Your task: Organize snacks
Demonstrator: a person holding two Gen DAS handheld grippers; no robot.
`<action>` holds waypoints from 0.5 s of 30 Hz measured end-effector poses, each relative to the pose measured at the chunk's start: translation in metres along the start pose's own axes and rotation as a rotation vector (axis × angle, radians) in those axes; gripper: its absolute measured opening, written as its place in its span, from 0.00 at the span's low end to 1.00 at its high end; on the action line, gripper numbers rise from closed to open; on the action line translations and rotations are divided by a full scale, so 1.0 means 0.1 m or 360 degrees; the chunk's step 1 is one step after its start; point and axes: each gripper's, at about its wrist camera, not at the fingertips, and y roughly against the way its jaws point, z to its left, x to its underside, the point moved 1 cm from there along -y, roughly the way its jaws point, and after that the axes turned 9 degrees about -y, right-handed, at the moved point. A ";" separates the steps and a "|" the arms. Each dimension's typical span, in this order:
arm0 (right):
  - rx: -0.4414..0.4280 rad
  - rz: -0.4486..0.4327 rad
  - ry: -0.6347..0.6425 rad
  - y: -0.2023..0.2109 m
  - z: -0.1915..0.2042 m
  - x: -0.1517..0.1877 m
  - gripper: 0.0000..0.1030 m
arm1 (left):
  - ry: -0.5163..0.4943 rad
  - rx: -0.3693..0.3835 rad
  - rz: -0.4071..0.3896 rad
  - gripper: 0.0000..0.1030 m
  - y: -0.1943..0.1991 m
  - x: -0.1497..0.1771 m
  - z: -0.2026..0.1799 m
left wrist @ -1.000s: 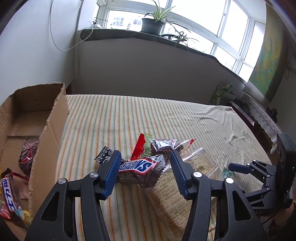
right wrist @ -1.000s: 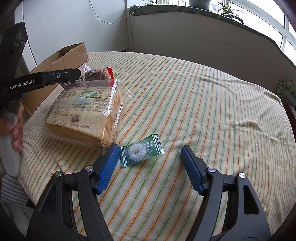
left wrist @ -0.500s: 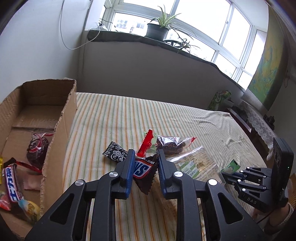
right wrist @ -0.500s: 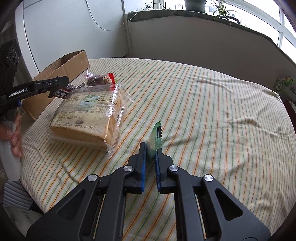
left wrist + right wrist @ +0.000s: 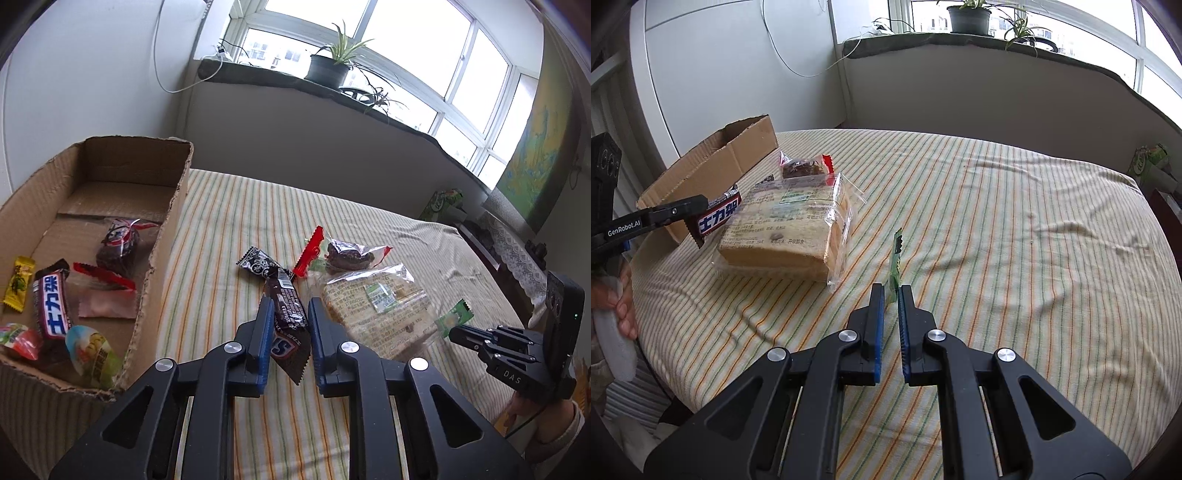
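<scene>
My left gripper (image 5: 290, 308) is shut on a brown Snickers bar (image 5: 286, 314) and holds it above the striped cloth, right of the cardboard box (image 5: 162, 236). It also shows in the right wrist view (image 5: 718, 218). My right gripper (image 5: 891, 291) is shut on a small green candy packet (image 5: 896, 258), lifted off the cloth; the packet also shows in the left wrist view (image 5: 453, 317). A bag of sliced bread (image 5: 376, 310) lies between the grippers. The box holds several snacks, among them a Snickers bar (image 5: 51, 308).
On the cloth beyond the bread lie a black patterned candy (image 5: 256, 263), a red wrapper (image 5: 309, 252) and a clear bag with a dark cake (image 5: 347, 254). A windowsill with potted plants (image 5: 328, 66) runs behind the table. A green box (image 5: 1147, 162) stands far right.
Both grippers closed on their snacks and lifted them: the left raised the Snickers bar off the pile, the right raised the green candy off the cloth. The box came further into the left view.
</scene>
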 end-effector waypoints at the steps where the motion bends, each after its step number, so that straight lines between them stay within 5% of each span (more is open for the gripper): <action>1: 0.0000 -0.0001 0.0004 0.01 0.01 0.01 0.07 | 0.0009 -0.0001 0.0006 0.16 0.02 0.03 0.01; 12: 0.0001 0.0025 -0.0028 0.03 -0.04 0.15 0.07 | -0.0079 -0.0082 0.0121 0.13 0.02 0.27 -0.18; 14: 0.0008 0.0044 -0.0029 0.00 -0.06 0.15 0.18 | -0.0094 -0.0084 0.0121 0.21 -0.01 0.25 -0.21; 15: 0.0013 0.0050 -0.0024 -0.01 -0.06 0.15 0.23 | -0.0095 -0.0085 0.0114 0.39 -0.02 0.24 -0.23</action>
